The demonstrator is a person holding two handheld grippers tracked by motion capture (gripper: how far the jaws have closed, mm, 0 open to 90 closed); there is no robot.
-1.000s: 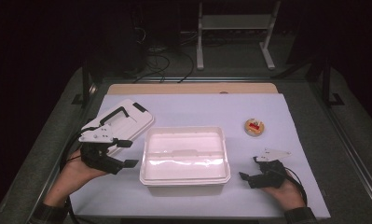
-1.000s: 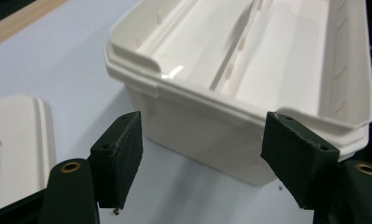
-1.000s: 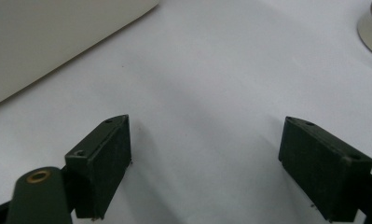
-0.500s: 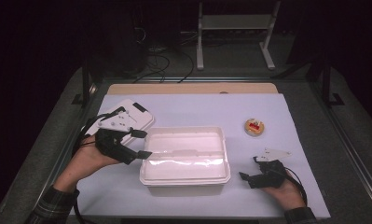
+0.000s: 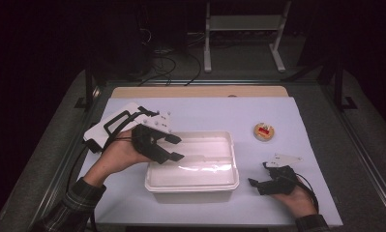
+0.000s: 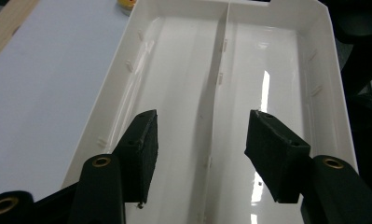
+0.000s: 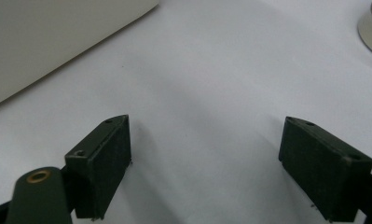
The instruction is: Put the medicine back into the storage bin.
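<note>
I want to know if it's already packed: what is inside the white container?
The white container holds no food: two bare, glossy compartments split by a ridge. The left gripper hovers over it, its open jaws covering part of the near end.

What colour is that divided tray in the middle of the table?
Glossy white. The tray shows best in the left gripper view.

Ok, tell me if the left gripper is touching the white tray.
Apart. In the left gripper view the left gripper hovers over the white tray, jaws open, having just been closing, nothing between them.
</note>
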